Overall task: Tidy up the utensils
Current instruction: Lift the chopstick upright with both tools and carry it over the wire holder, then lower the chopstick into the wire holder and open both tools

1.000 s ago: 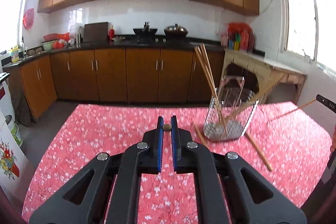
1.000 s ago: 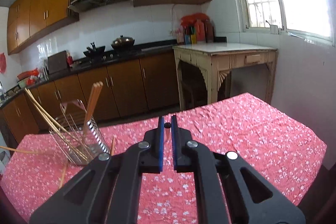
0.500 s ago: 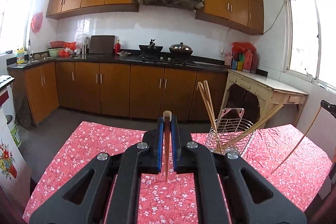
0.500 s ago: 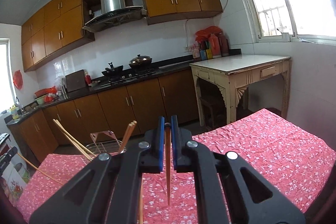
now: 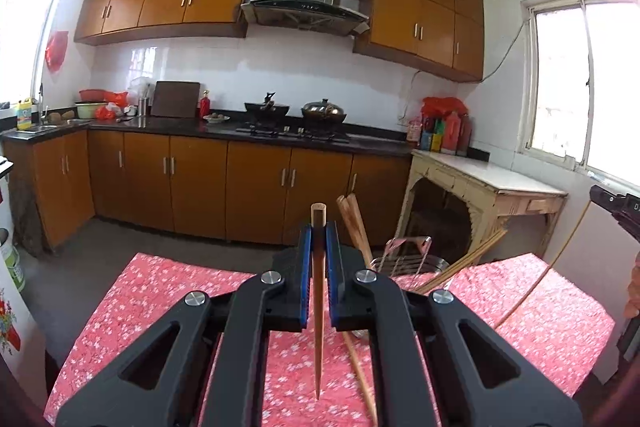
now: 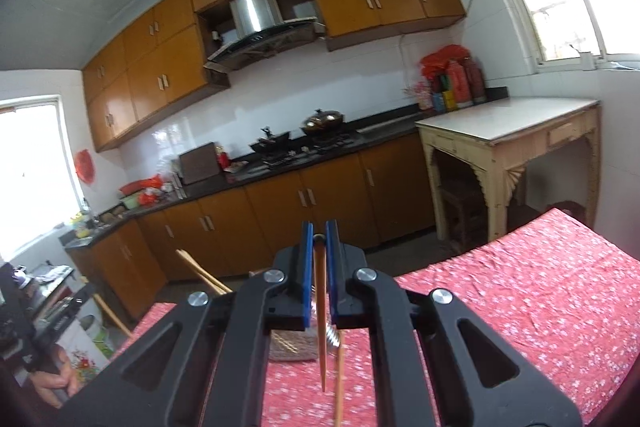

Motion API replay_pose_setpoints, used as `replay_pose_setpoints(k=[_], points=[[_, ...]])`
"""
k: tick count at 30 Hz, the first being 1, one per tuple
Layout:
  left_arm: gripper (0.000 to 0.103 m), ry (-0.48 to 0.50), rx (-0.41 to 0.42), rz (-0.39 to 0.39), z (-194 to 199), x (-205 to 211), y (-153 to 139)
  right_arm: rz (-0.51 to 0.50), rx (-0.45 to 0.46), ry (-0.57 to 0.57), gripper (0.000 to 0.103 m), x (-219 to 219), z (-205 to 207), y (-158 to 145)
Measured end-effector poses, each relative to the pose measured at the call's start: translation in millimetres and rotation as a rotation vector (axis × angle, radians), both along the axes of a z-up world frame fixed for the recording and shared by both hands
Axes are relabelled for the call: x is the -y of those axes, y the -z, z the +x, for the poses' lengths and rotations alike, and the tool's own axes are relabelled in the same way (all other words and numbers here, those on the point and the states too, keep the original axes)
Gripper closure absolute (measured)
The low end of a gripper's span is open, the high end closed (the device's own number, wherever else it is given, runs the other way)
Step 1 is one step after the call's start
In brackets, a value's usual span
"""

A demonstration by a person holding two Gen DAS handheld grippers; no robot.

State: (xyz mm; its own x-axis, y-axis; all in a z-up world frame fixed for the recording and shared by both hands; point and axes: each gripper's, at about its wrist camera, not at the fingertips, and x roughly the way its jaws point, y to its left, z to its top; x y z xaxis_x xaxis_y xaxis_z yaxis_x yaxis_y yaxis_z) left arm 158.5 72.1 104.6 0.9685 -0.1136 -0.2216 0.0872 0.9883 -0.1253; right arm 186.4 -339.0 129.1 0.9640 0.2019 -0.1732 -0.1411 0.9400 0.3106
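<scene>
1. Here, in the left wrist view, the left claw [image 5: 319, 239] sits at the lower centre of the frame, clenched on a wooden chopstick [image 5: 318, 307]. The chopstick stands upright between the blue pads [image 5: 305, 267], blunt end poking above them, thin tip hanging over the red floral cloth of the bench [image 5: 168, 291].
2. Just right of the claw, a wire utensil basket [image 5: 408, 259] stands on the bench with several chopsticks [image 5: 354, 227] leaning out of it. Another loose chopstick [image 5: 360, 375] lies on the cloth below the claw, partly hidden by the black arms.
3. At the right edge of that frame, the other tool [image 5: 616, 207] shows, with a pale chopstick [image 5: 560, 259] slanting down from it.
4. Over in the right wrist view, the right claw [image 6: 319, 239] is at lower centre, gripping its own chopstick [image 6: 320, 327] upright, point down.
5. Behind the claw's arms, the basket [image 6: 290, 347] is mostly hidden; chopsticks [image 6: 200, 271] jut out at centre left. A hand [image 6: 56, 383] shows at the lower left.
</scene>
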Motion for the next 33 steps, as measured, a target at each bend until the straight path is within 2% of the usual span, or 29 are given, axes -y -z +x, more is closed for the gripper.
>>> replay_pose_setpoints(k=[8,14,18,23,30,33], points=[[0.096,0.056,0.088,-0.025,13,28,-52,-0.004,0.091,-0.036,0.096,-29,15,-57],[0.096,0.049,0.129,-0.080,40,50,-78,-0.046,0.144,0.006,0.096,-52,48,-77],[0.096,0.000,0.168,-0.085,63,66,-78,-0.068,0.123,0.013,0.096,-64,78,-71],[0.096,-0.041,0.157,-0.081,97,82,-56,-0.065,0.055,0.004,0.096,-70,117,-46],[0.096,-0.042,0.085,-0.064,128,90,-29,-0.043,-0.027,-0.035,0.096,-69,151,-17],[0.096,-0.051,0.033,-0.049,142,93,-19,-0.062,-0.096,-0.052,0.095,-71,169,-3]])
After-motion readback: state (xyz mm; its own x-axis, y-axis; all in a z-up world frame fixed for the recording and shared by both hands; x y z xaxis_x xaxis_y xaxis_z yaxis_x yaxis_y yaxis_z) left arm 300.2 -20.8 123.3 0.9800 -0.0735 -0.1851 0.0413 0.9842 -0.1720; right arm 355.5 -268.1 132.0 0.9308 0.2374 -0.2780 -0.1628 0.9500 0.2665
